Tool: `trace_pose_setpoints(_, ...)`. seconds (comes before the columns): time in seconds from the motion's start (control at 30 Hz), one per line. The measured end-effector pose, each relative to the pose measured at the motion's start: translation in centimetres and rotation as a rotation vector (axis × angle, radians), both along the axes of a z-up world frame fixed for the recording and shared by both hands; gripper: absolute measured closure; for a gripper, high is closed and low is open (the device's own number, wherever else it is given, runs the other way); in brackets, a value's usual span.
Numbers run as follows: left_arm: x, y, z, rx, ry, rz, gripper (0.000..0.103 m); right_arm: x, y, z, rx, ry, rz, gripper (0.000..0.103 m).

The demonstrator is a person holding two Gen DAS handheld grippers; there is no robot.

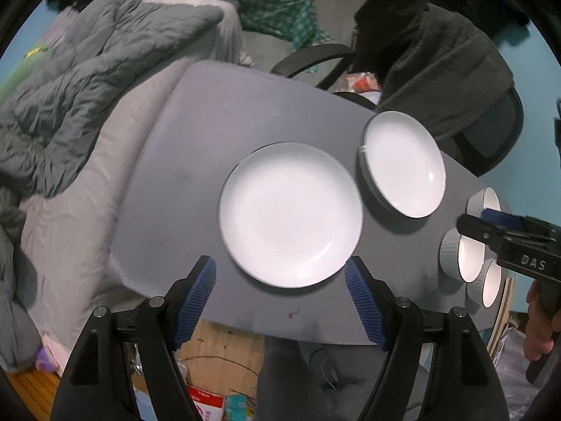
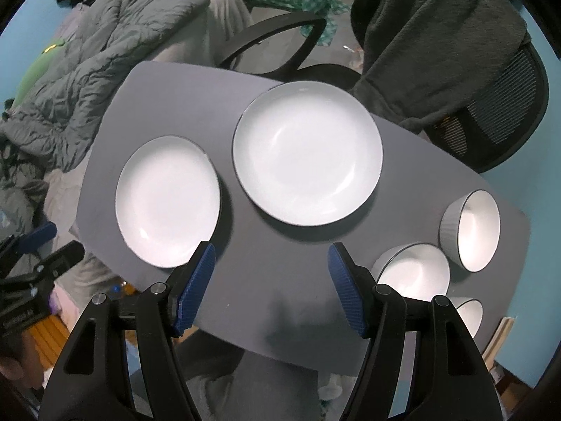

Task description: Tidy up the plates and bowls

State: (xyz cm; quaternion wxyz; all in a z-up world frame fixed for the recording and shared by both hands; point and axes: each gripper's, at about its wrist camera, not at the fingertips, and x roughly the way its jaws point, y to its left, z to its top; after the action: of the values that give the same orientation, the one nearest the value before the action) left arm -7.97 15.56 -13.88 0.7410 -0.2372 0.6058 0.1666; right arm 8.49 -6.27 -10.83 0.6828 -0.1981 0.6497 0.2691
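Note:
On the grey table (image 1: 196, 161) lie two white plates with dark rims: one in the middle (image 1: 291, 214) and one further right (image 1: 403, 165) that looks thicker at its edge. In the right wrist view they are the left plate (image 2: 168, 201) and the far plate (image 2: 308, 152). Three white bowls with ribbed grey sides (image 1: 463, 256) cluster at the table's right end (image 2: 471, 229). My left gripper (image 1: 280, 263) hangs open over the middle plate's near rim, empty. My right gripper (image 2: 271, 249) is open and empty above bare table (image 2: 280, 280), left of the bowls.
A black office chair draped with a dark blanket (image 2: 438, 52) stands behind the table. A bed with a grey quilt (image 1: 70, 105) fills the left side. Cardboard and boxes (image 1: 210, 368) lie on the floor below the near edge. A person's hand (image 1: 540, 315) holds the right gripper.

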Motion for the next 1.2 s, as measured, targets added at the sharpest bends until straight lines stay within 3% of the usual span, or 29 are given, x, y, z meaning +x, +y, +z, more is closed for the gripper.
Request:
trace_pose_setpoints(0.43,-4.5,3.7,-2.4,-0.052,0.017,0.132,0.026,-2.3,-0.2,-1.2,0.026,0.088,-0.018,0.036)
trace_pose_setpoints(0.77,-4.8,5.5,-3.6,-0.062,-0.002,0.144,0.026,-3.3,0.5,-3.0,0.027,0.101,-0.026,0.036)
trace_pose_setpoints(1.2,-2.4,8.0,-7.6,-0.095,0.016,0.103,0.026,-2.6,3.2,-7.0,0.047,0.119,-0.005,0.036)
